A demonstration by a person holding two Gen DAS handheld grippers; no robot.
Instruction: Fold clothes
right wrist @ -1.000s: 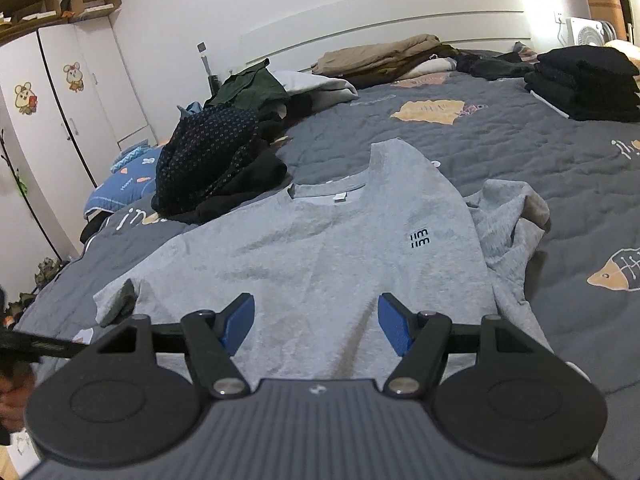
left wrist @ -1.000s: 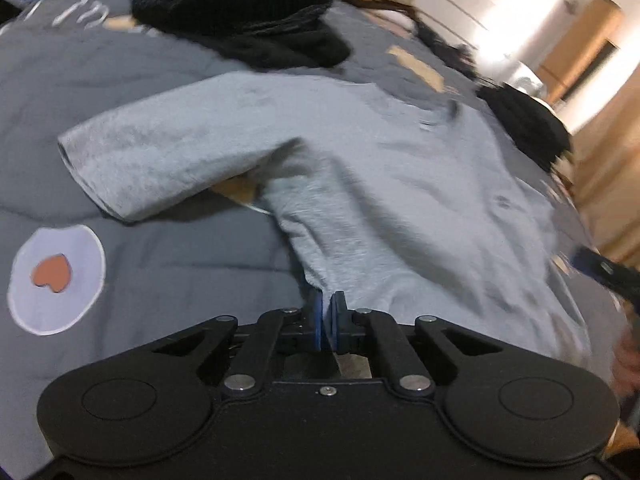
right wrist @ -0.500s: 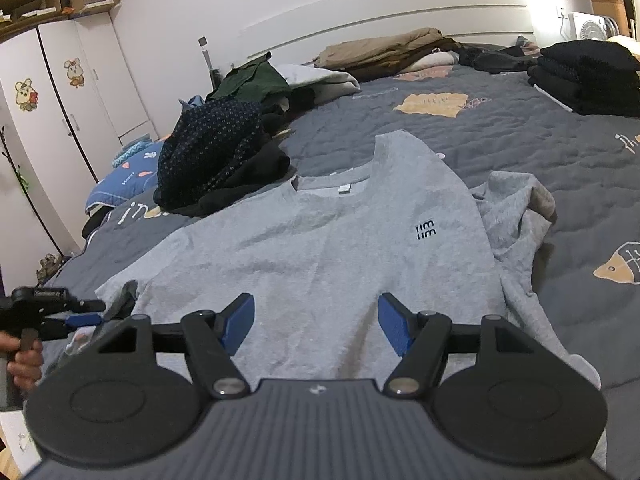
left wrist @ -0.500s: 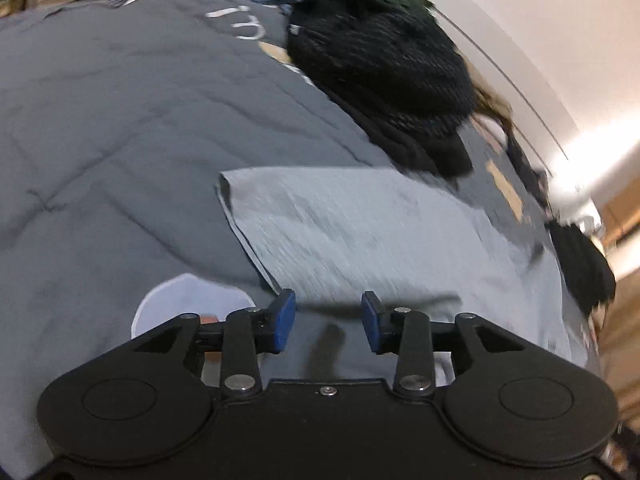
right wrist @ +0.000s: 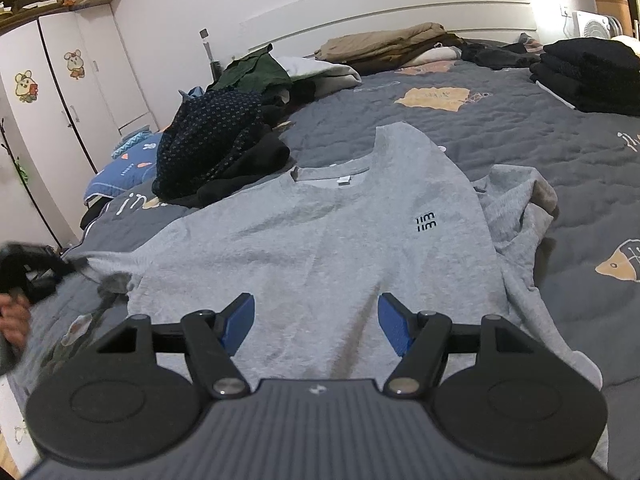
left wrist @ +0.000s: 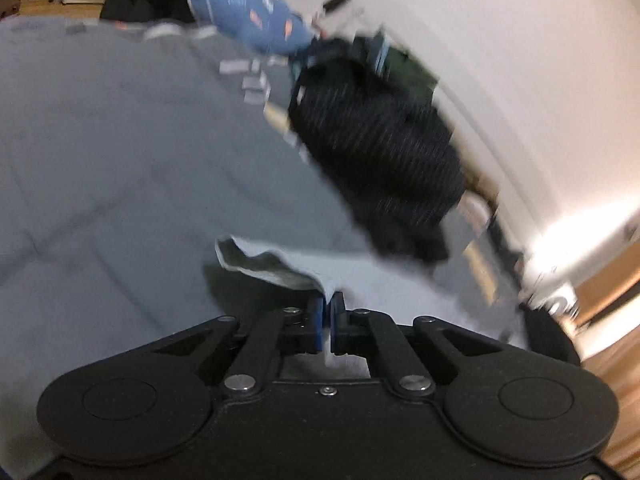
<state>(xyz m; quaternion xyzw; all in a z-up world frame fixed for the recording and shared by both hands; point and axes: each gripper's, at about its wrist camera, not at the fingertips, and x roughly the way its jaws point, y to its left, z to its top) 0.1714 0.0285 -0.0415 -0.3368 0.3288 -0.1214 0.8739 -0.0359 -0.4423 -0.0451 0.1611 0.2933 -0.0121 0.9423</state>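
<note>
One wide bed (right wrist: 520, 128) fills the room, covered in a dark grey quilt with cartoon patches, under a pale wall; white wardrobe doors (right wrist: 80, 80) with mouse stickers stand at the far left, and cardboard boxes sit on top. A heap of dark clothes (right wrist: 216, 148) lies at the far left of the quilt, tan folded garments (right wrist: 384, 44) by the headboard, a black folded stack (right wrist: 588, 72) at the far right. The left wrist view is smeared with blur, so the far clothes and floor are hard to read there. The grey T-shirt (right wrist: 320, 240) lies front up across the near quilt, its right sleeve bunched. The left gripper (left wrist: 327, 320) has its blue pads pressed together on the edge of the shirt's left sleeve (left wrist: 280, 268), lifted off the quilt; in the right wrist view it shows only as a dark blur at the left edge beside a hand (right wrist: 14, 320). The right gripper (right wrist: 316, 324) hovers over the shirt's near hem, jaws wide apart, holding nothing.
</note>
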